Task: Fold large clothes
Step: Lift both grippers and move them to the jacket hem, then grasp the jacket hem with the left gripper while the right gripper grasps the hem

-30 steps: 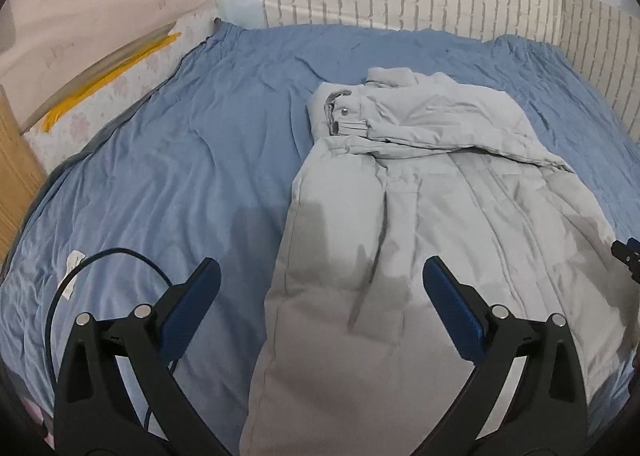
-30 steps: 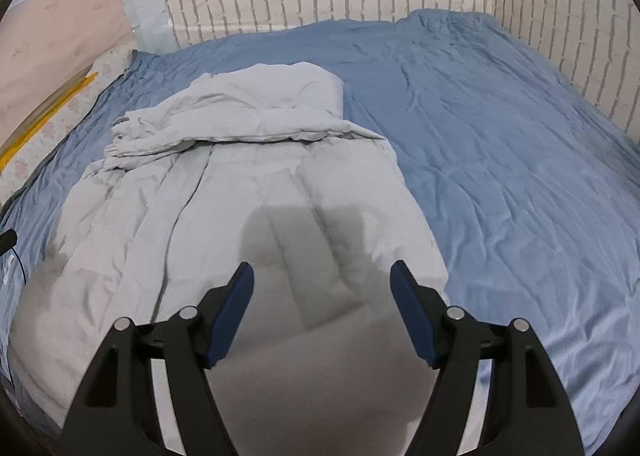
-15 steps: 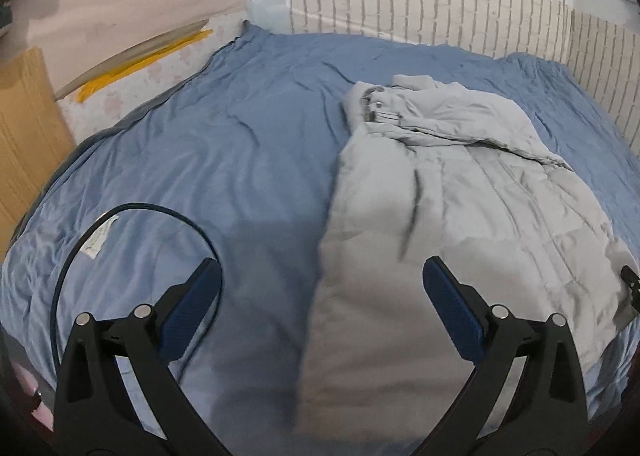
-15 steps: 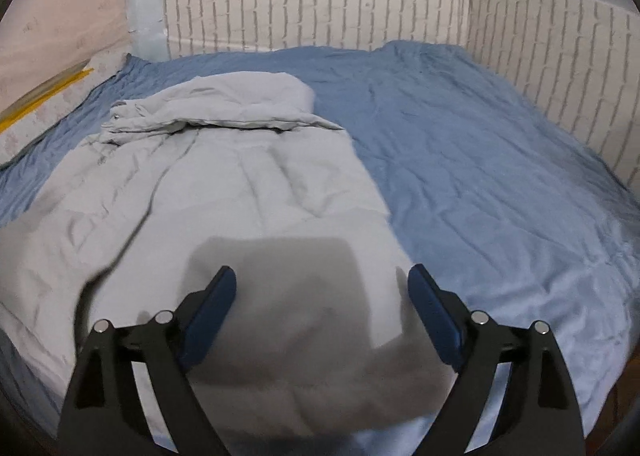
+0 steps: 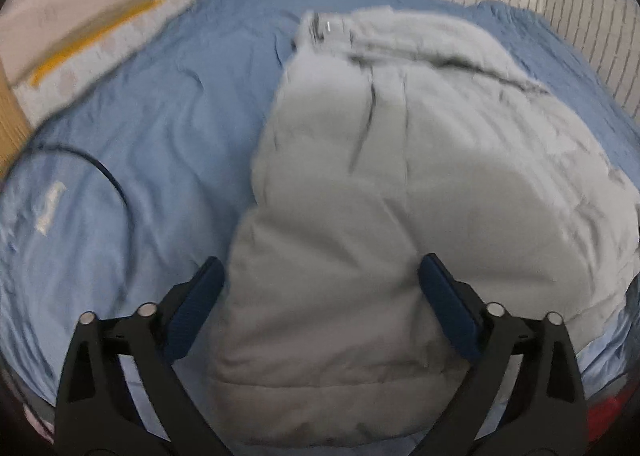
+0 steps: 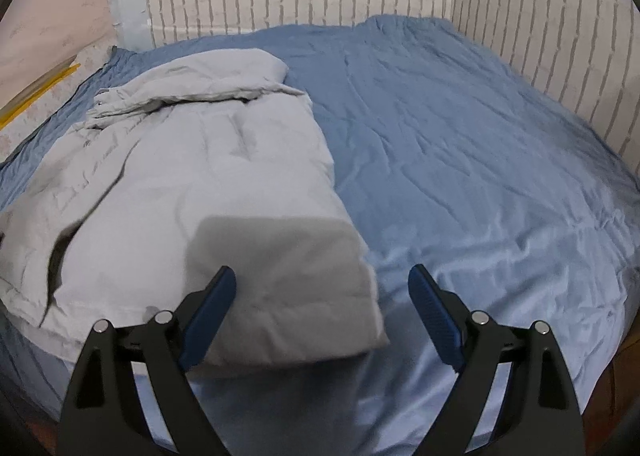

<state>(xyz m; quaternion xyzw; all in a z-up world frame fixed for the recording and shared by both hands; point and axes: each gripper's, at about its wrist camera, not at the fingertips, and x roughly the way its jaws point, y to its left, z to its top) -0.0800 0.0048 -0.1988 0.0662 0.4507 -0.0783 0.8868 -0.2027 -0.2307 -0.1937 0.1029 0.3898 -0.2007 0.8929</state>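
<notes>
Tilting steeply downward over the bed, left gripper with jaws spread above the near hem of one grey padded coat, right gripper likewise angled down, jaws spread over the coat's right corner, one black cable at left.

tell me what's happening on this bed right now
A person is folding a pale grey padded coat laid out on a blue bedsheet. Both handheld grippers are open and hold nothing. The left gripper hangs over the coat's near hem, and the right gripper is at its near right corner. The coat's top part already lies folded over.
</notes>
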